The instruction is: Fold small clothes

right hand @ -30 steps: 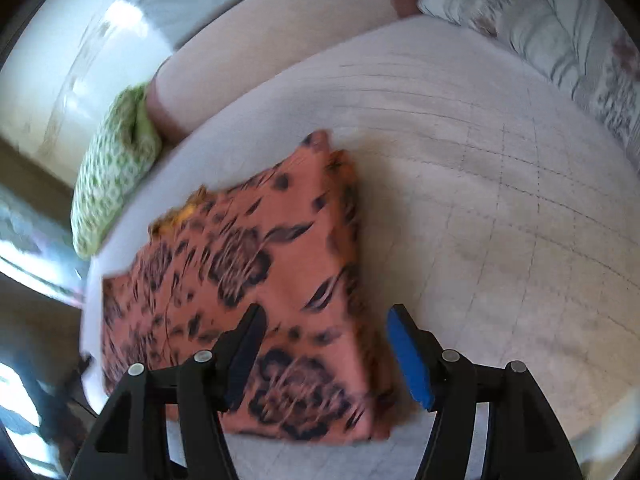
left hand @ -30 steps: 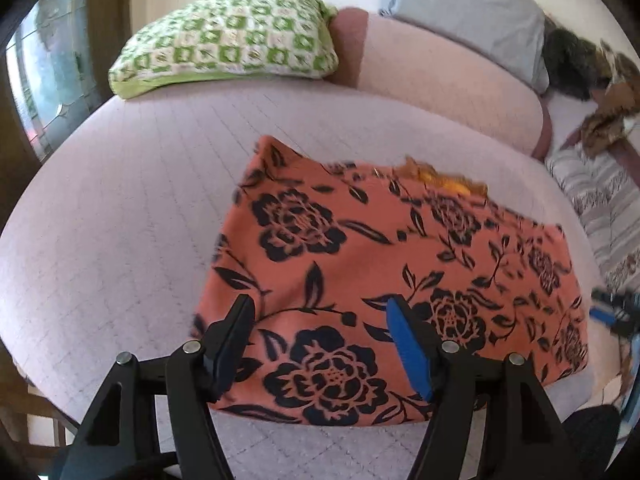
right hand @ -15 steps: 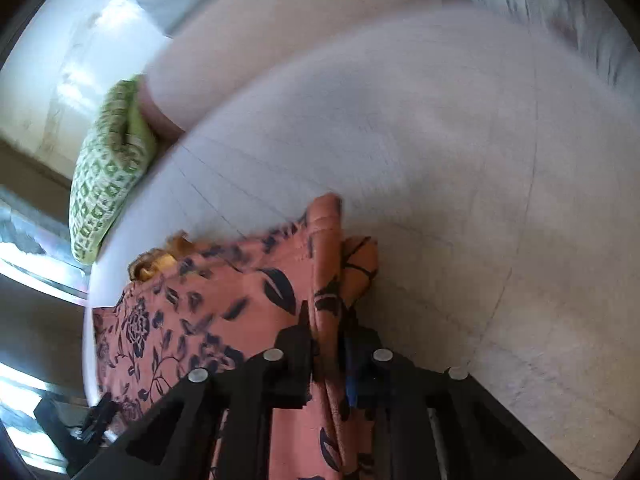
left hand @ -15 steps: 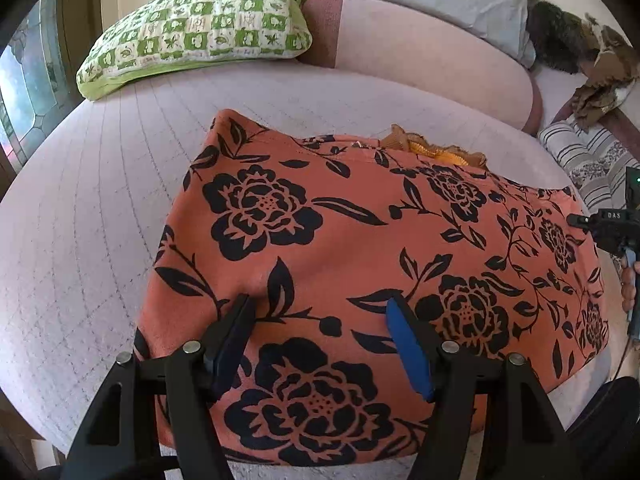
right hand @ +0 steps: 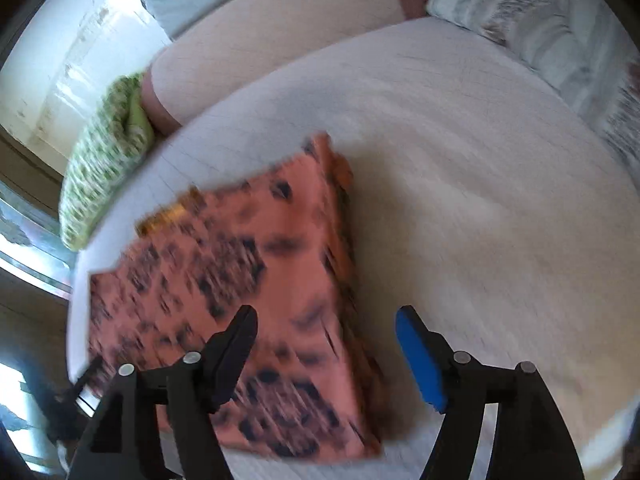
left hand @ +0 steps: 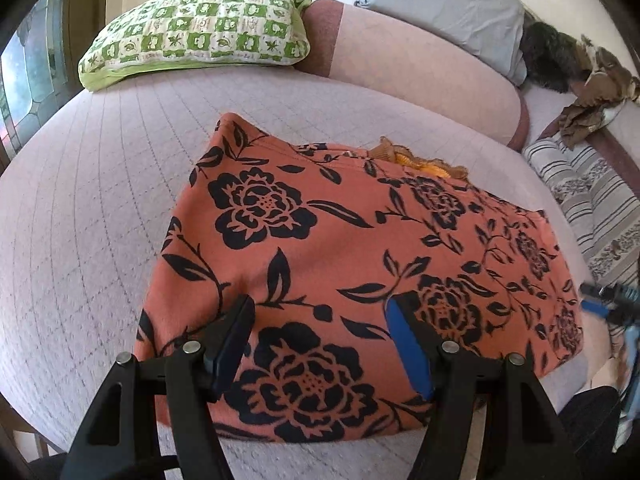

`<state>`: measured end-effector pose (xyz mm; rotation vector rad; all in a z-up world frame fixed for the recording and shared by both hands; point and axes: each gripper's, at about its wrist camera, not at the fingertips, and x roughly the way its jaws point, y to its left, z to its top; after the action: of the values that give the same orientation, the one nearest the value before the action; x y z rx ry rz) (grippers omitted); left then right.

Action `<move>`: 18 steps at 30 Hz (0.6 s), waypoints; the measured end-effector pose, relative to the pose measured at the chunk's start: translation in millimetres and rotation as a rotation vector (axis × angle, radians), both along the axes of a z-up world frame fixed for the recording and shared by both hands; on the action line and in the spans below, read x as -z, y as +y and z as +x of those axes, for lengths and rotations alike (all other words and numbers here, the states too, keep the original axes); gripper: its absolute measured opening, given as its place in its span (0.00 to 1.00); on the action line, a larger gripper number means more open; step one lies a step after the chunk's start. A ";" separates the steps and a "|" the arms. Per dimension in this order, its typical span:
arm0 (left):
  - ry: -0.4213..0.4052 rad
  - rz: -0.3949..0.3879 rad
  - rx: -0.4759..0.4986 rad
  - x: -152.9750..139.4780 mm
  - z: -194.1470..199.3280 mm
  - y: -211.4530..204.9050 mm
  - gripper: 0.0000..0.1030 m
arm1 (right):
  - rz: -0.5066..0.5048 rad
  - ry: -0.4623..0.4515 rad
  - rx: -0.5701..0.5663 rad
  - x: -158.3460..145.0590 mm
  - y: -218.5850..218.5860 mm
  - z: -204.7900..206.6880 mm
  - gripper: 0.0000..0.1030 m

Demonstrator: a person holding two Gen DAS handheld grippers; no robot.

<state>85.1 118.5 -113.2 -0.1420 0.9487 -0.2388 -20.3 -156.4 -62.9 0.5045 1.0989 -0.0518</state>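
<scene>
An orange garment with black flowers (left hand: 340,248) lies folded flat on the pale quilted bed (left hand: 88,208). A yellow-brown frill (left hand: 416,162) peeks out at its far edge. My left gripper (left hand: 320,308) hovers open over the garment's near edge, with nothing pinched. In the blurred right wrist view the same garment (right hand: 224,280) lies to the left, and its right-hand fold runs under my right gripper (right hand: 326,314). That gripper's jaws are opening and its pads are off the cloth. The right gripper (left hand: 608,306) also shows past the garment's right edge in the left wrist view.
A green checked pillow (left hand: 192,28), a pink bolster (left hand: 420,64) and a grey pillow (left hand: 440,4) line the far side. A striped cushion (left hand: 592,200) and a brown heap of cloth (left hand: 592,92) lie at the right. A window is at the far left.
Half a second ago my right gripper was shut on the garment's right-hand edge. It has let go, drawn back and opened wide. The left gripper stays open over the near edge.
</scene>
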 end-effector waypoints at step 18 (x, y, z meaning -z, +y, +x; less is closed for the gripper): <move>0.004 0.016 -0.018 -3.4 -10.8 12.3 0.67 | -0.131 -0.110 -0.027 -44.7 36.8 -28.1 0.63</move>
<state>74.2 130.8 -109.8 -0.1365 0.9525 -0.2145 -48.4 -119.6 -18.2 0.3708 0.9876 -0.0716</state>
